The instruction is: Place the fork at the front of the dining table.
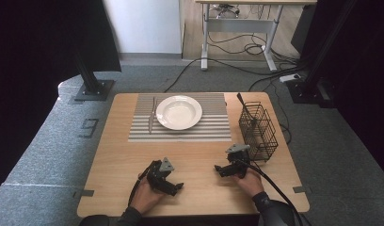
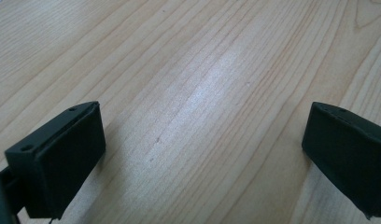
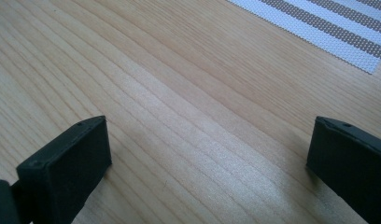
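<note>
Fig. | left gripper (image 1: 173, 187), right gripper (image 1: 221, 169): jaws wide, empty | you rested both on pale wooden table (image 1: 199, 160) | advice: approach the black wire basket (image 1: 259, 130) squarely.

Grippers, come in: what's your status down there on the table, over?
Left gripper and right gripper open, empty, low over bare table. Wire basket nearest the right gripper, untouched. Nothing between them.

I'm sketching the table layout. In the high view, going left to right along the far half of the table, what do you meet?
Knife → white plate, both on the striped placemat → black wire basket holding a dark utensil.
</note>
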{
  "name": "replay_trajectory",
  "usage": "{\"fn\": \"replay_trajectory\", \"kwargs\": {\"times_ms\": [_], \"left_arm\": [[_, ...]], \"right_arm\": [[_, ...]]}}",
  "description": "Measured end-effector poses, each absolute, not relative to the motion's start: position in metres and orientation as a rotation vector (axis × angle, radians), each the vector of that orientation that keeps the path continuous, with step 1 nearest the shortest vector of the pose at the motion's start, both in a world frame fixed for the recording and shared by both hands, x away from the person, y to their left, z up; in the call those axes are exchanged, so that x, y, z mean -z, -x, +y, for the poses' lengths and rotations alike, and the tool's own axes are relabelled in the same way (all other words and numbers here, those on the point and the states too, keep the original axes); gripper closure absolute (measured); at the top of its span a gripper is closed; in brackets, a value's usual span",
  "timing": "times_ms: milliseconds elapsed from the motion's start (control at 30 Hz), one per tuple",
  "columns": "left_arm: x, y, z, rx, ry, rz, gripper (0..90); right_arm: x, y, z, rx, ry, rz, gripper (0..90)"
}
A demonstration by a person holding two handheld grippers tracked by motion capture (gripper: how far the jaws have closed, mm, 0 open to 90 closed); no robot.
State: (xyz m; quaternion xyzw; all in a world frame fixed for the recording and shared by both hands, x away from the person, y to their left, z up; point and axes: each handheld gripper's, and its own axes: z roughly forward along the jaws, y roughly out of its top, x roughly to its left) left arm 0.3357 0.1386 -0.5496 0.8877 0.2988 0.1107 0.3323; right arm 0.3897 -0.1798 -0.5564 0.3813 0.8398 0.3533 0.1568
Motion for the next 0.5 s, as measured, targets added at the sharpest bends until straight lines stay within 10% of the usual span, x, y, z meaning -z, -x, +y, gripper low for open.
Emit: {"fn": "replay_trajectory", "kwargs": {"times_ms": [500], "left_arm": [[0.5494,-0.3372,0.1382,-0.294,-2.306,0.8,1.0]], "right_arm": [[0.5564,-0.3896,-0.1798,-1.011,-1.09,2.404,0.0]]}}
